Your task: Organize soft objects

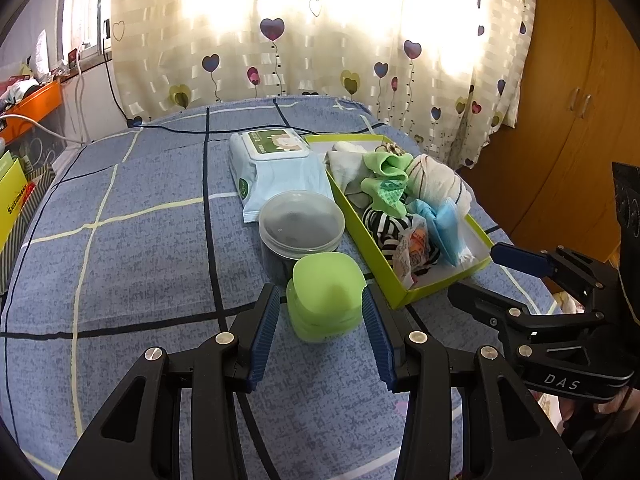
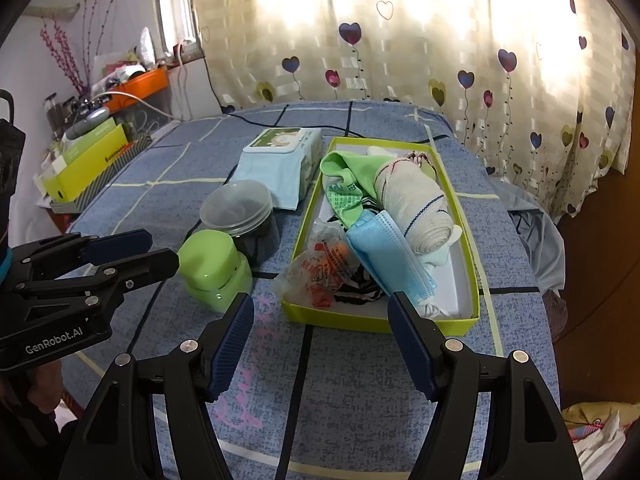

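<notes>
Green tub (image 1: pixel 325 296) between left tool (image 1: pixel 323 334); right view: grey cloth (image 2: pixel 534 232) bedside

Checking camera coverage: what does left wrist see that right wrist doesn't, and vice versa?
Left wrist only: the wooden wardrobe at the right, and the green tub sitting between the left gripper's open jaws, pads not clearly touching it.

Right wrist only: purple branches on the wall, grey cloth off the bed's right side, and the open right gripper short of the box, holding nothing.

Both: checked bed, wipes pack, clear jar, box of socks, mask, heart curtain, orange shelf.
</notes>
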`<state>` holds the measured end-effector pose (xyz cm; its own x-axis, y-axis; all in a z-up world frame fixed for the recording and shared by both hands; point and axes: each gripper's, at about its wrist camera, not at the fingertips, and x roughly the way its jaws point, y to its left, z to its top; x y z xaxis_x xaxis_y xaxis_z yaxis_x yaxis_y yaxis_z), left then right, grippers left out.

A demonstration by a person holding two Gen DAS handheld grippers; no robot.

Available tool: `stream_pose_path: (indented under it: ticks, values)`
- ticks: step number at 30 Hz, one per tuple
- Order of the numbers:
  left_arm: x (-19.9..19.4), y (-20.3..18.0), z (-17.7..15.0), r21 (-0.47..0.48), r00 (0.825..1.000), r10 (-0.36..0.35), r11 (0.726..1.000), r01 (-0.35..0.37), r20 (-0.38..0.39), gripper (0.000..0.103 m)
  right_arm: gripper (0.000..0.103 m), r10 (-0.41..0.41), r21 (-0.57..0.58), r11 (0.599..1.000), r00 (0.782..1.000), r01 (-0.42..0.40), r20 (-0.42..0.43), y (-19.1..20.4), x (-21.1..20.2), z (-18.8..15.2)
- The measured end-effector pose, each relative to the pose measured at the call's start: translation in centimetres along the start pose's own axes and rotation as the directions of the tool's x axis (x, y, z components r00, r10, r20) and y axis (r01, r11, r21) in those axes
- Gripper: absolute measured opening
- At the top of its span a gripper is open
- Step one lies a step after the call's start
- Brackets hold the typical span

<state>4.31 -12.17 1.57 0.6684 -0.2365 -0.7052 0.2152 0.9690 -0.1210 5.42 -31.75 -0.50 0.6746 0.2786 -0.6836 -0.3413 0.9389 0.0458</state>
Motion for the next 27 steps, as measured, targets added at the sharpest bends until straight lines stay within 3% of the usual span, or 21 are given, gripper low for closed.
stream_pose_path:
  ticks: [27]
  values:
    - [0.57,-0.44,-0.01,0.017,1.0,-0.006,1.0,0.007,-0.018,0.044,0.07,-0.002,0.001,1.0,1.0,0.002,-0.004,-0.28,0.02,-0.14]
